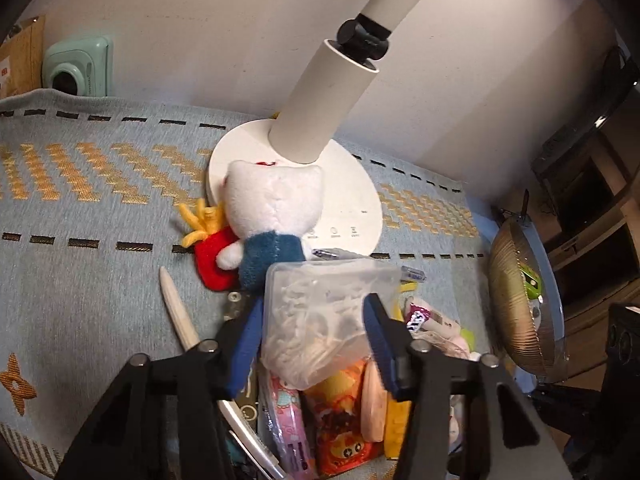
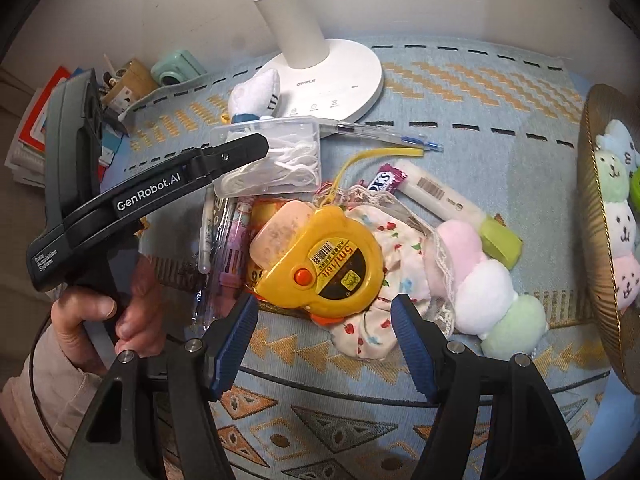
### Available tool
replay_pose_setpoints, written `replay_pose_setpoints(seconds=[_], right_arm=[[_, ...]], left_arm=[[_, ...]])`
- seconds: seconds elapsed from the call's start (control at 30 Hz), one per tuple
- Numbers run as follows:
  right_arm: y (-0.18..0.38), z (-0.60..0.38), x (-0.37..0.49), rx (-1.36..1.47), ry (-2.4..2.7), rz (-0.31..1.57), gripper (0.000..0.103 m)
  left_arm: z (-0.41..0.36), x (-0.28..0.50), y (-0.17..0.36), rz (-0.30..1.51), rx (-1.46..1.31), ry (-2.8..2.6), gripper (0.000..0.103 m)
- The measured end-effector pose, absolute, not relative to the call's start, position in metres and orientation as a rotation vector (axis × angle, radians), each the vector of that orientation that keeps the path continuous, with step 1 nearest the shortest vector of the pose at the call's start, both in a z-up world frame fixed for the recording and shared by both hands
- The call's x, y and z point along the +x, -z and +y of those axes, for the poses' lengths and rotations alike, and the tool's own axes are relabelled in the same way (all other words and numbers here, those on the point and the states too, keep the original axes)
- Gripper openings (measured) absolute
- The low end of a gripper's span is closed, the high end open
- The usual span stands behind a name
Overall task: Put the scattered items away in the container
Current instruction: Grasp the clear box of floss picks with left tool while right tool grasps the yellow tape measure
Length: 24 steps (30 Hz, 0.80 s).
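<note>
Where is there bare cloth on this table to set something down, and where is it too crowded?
Bare cloth lies left of the plush cat and cream stick, and at the near edge in front of the yellow tape measure. A strip between the lamp base and gold basket is also clear. The pile around the clear plastic box is crowded.

Left gripper arm [image 2: 160, 188]: "GenRobot.AI" in white letters along the black side; small print lower on the handle, too small to read.
Lamp base [image 2: 332, 76], beyond the left gripper: "OPPLE".
Tape measure [image 2: 320, 264], just ahead of the right gripper's fingers: "5m/16ft", above a barcode.
Candy wrapper [image 2: 386, 180], beyond the tape measure: "S" legible, rest hidden.
</note>
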State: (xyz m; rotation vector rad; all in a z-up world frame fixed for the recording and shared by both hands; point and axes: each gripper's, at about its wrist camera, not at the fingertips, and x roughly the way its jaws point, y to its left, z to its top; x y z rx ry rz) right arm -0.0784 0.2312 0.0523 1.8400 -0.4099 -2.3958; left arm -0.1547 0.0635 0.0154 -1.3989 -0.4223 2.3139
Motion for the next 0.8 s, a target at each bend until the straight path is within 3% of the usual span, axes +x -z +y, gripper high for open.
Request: replay_pose_setpoints(seconds=[0.13, 0.37, 0.53, 0.63, 0.7, 0.8], right_arm=[[-0.044, 0.226, -0.089, 1.849, 2.373, -0.323, 0.073], [-0.017, 0.249, -0.099, 1.890, 2.226, -0.729, 0.084], [0.002, 0.257, -0.105, 1.930, 2.146, -0.915, 0.084], [0.000, 0.244, -0.109, 1.955, 2.197, -0.781, 0.083], [-0.002, 0.233, -0.110, 1.970, 2.255, -0.637, 0.077], [-0.003, 0.228, -0.107, 1.960, 2.283, -0.595, 0.077]], left_arm=[[0.060, -0.144, -0.020, -0.438, -1.386, -2.296, 0.035], [0.022, -0.127, -0.034, -0.553, -1.379, -2.337, 0.028], [-0.012, -0.118, -0.042, -0.656, -1.378, -2.360, 0.028], [-0.029, -0.111, -0.043, -0.683, -1.387, -2.394, 0.028], [-0.044, -0.104, -0.044, -0.738, -1.386, -2.396, 0.028], [-0.066, -0.092, -0.043, -0.841, -1.383, -2.394, 0.028]])
